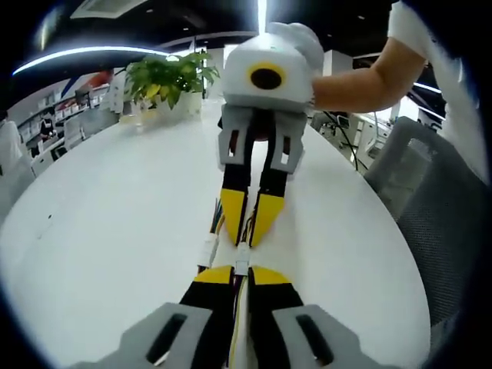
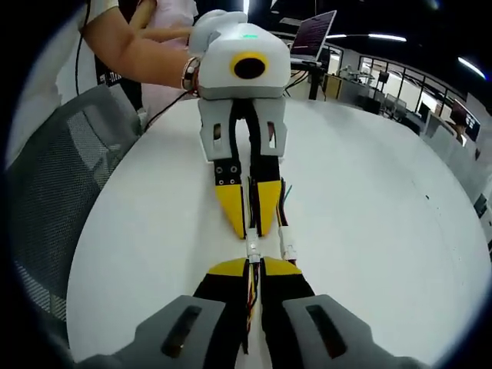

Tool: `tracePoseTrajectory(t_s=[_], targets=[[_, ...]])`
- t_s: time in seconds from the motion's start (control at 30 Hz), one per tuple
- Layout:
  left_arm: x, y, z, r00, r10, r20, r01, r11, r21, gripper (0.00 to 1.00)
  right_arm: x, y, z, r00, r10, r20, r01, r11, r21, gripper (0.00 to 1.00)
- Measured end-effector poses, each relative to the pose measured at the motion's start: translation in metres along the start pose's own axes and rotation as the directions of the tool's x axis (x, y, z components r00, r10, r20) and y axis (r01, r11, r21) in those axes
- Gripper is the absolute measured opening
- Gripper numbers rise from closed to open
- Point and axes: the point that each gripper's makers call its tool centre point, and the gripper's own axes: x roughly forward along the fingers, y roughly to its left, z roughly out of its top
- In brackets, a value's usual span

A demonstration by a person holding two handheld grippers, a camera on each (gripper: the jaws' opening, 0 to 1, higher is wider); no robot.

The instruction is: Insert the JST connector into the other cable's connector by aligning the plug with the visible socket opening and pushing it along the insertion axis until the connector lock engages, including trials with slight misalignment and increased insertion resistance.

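In the left gripper view, the left tool point(image 1: 241, 270) rises from the bottom edge, its yellow-tipped jaws pressed close on a thin cable that runs back between them. A small white plug point(image 1: 242, 256) sticks out just past the tips. Facing it from above is the right tool point(image 1: 250, 229), its jaws also nearly together, pinching its own wires; coloured strands show between and beside the yellow tips. The two tools meet tip to tip over the white surface point(image 1: 115, 223), and the plug sits right at that meeting point. A second white connector point(image 1: 209, 250) lies just left of the plug, on loose wires beside the jaws; whether it touches the surface I cannot tell. A person's arm point(image 1: 369, 73) reaches in from the right behind the right tool. A potted plant point(image 1: 165, 81) stands far back on the surface, and a mesh chair point(image 1: 438, 207) is at the right.

In the right gripper view, the right tool point(image 2: 254, 265) comes up from the bottom, jaws squeezed on a cable point(image 2: 250, 296), with a white connector point(image 2: 253, 248) at the tips. The left tool point(image 2: 247, 228) points down at it, jaws close together, gripping wires. The connectors meet between the two tools; whether they are fully seated is unclear. Another white connector point(image 2: 289, 250) hangs just right of them. A laptop point(image 2: 311, 34) stands at the far edge, and a mesh chair point(image 2: 54, 200) is at the left.
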Motion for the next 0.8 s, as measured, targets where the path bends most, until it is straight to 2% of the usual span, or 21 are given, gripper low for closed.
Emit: tracePoseTrajectory(t_s=[0.8], targets=[[0.001,-0.0009,0.0008,1.0,-0.002,0.001,0.002,1.0,0.012,0.01,0.0002,0.0015,-0.0001,1.0,-0.001,0.0,0.001,1.0,0.013,0.04]])
